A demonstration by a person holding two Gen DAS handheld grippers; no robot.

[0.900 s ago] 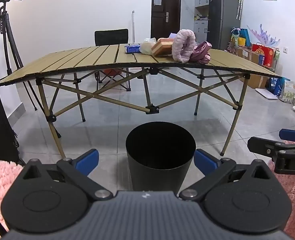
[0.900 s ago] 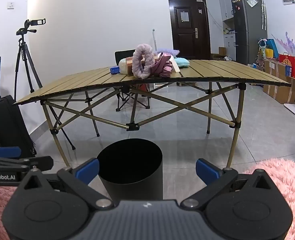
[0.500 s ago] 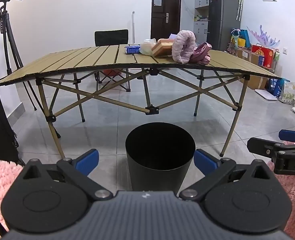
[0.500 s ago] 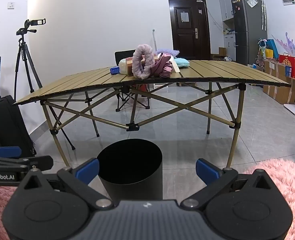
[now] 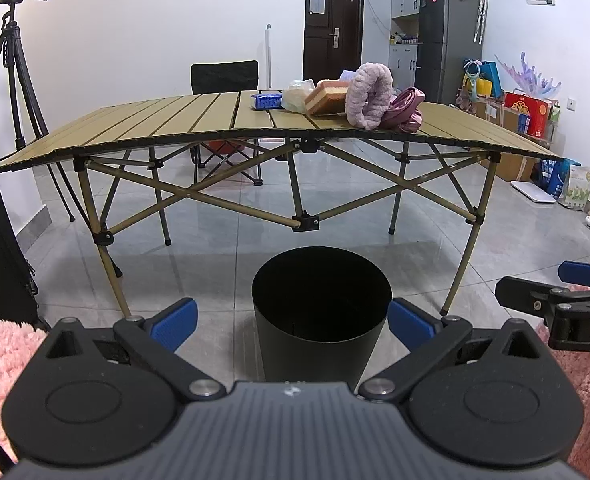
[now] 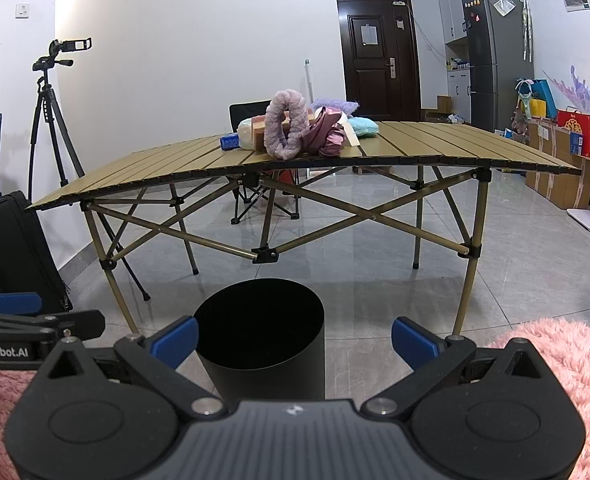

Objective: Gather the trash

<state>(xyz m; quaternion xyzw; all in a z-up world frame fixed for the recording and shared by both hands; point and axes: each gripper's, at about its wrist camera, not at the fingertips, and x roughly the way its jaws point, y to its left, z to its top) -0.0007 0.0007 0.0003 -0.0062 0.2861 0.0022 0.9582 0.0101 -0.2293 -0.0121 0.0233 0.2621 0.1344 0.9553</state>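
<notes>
A black round bin (image 5: 322,312) (image 6: 260,336) stands on the grey tiled floor just ahead of both grippers, its mouth dark. My left gripper (image 5: 293,320) is open with nothing between its blue pads. My right gripper (image 6: 294,338) is likewise open and empty. Beyond the bin, a folding slatted table (image 5: 175,120) (image 6: 435,144) carries a pile: a blue packet (image 5: 266,101), a clear bag (image 5: 295,95), a tan box (image 5: 327,98), a pink fluffy ring (image 5: 369,100) (image 6: 287,130) and pink folded cloth (image 5: 405,110). The right gripper's arm (image 5: 555,304) shows at the left wrist view's right edge.
A camera tripod (image 5: 13,80) and a black case (image 6: 15,252) stand at the left. A black folding chair (image 5: 225,80) sits behind the table. A fridge (image 5: 451,36), boxes (image 6: 567,160) and bags line the right wall. Pink fluffy fabric (image 6: 567,360) flanks the grippers.
</notes>
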